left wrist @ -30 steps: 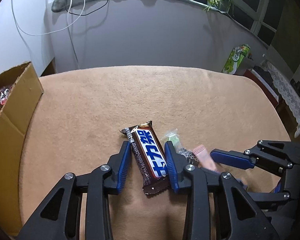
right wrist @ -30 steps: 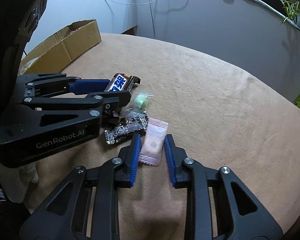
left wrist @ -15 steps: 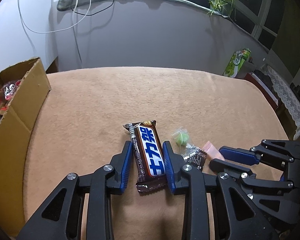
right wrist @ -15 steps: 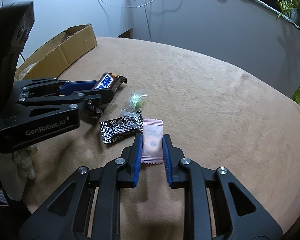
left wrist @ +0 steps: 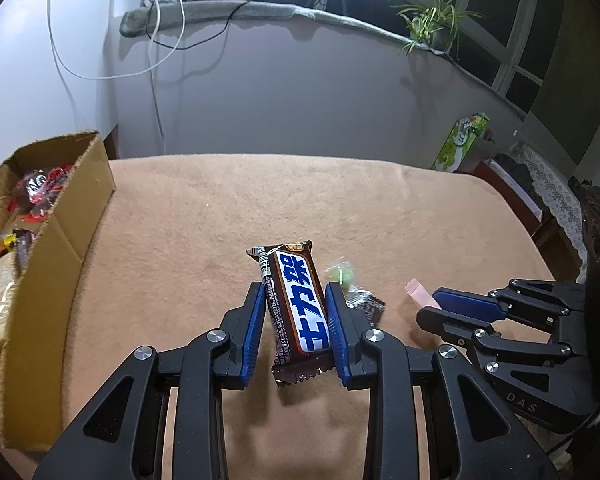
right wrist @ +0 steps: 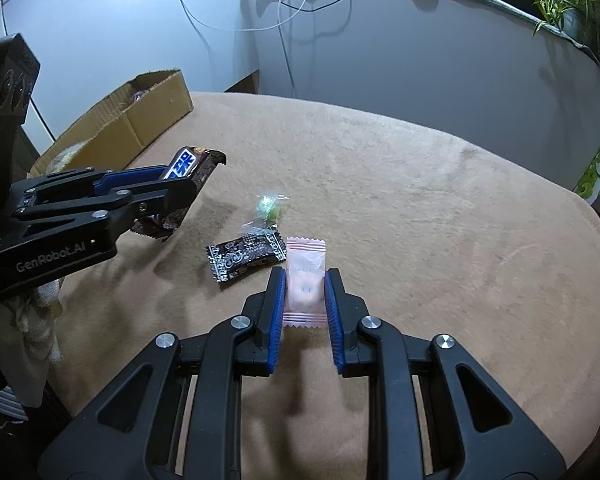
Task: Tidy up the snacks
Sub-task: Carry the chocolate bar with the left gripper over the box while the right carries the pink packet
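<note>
A round table covered in tan plush cloth fills both wrist views. At about ten o'clock on it stands an open brown cardboard box, already holding bright wrapped snacks; its near end is cut off by the edge of the left view, so how full it is cannot be judged.

The step in hand looks like a double pickup. The left gripper is clamped on a long brown chocolate bar with a blue-and-white label, and the bar's shadow below suggests it hangs clear of the cloth. The right gripper is closed on a small pale pink sachet, which seems to rest on the cloth or just above it; which one is hard to tell.

Next, each snack probably needs carrying toward ten o'clock and releasing over the box, lifting high enough to clear its wall.

Left on the cloth at the centre are a small black patterned wrapper touching the sachet's corner, and, at its one o'clock, a green sweet in clear film. The print on both is too small to read.
</note>
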Available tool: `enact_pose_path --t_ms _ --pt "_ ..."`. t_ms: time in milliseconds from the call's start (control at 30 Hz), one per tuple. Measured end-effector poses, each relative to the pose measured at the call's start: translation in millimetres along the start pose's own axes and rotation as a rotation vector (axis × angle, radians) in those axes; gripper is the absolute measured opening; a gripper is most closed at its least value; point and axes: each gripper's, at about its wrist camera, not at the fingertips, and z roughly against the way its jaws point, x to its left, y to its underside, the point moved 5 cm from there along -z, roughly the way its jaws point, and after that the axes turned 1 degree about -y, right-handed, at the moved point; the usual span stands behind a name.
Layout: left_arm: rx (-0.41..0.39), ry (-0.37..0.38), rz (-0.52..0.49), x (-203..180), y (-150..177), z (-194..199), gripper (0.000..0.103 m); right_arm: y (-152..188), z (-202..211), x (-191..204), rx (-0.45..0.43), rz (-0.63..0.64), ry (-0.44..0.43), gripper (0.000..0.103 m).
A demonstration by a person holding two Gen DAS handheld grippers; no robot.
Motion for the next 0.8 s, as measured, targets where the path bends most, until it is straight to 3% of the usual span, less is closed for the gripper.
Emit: enact_pose_path --t_ms 333,800 --pt "-0.070 0.021 0.002 0 0 43 0.029 -7 36 16 -0.056 0.006 0.001 0.021" --pt "-0.147 0.035 0.053 30 7 96 0.029 -30 63 66 -0.108 0.063 -0.019 0.021"
